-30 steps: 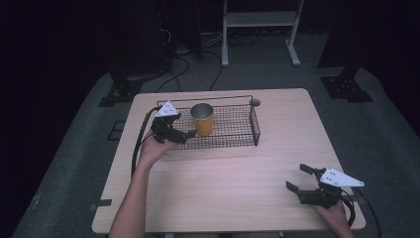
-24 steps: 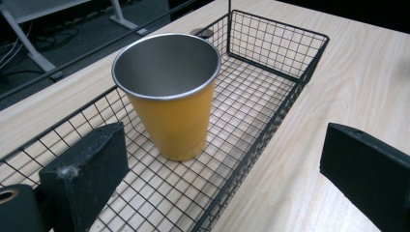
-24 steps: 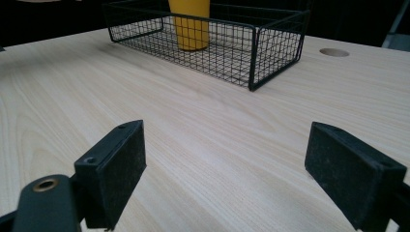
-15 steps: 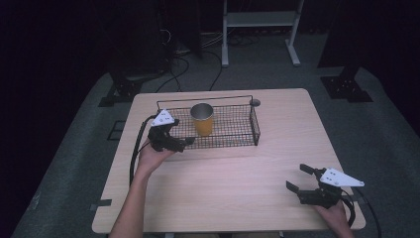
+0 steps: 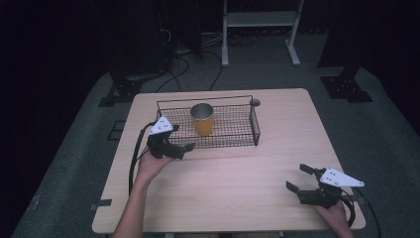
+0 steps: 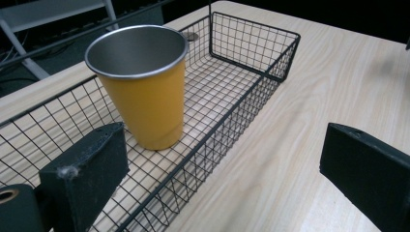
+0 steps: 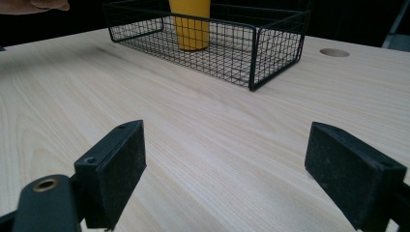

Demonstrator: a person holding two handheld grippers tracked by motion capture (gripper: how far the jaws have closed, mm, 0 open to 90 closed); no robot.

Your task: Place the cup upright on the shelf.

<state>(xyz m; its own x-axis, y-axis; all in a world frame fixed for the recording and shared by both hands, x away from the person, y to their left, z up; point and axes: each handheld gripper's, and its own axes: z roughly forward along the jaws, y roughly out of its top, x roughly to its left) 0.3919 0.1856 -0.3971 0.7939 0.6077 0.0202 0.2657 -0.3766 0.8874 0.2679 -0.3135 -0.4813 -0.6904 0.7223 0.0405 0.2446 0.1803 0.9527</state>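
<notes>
Left gripper (image 5: 184, 144) withdrawn from basket; jaws spread, empty.
Yellow cup (image 5: 202, 119) upright in wire basket (image 5: 255, 124), at its 1 o'clock. Right gripper (image 5: 299, 179) unmoved, jaws spread, over table (image 5: 247, 173).

A pale wood-grain surface (image 5: 277, 148) stands on grey floor (image 5: 74, 168) in a dark room. Behind it, a white metal frame (image 5: 260, 20) and black cables (image 5: 183, 64) lie in shadow.

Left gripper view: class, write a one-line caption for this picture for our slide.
An open left gripper faces a yellow metal cup standing upright in a black wire basket on a wooden table.
</notes>
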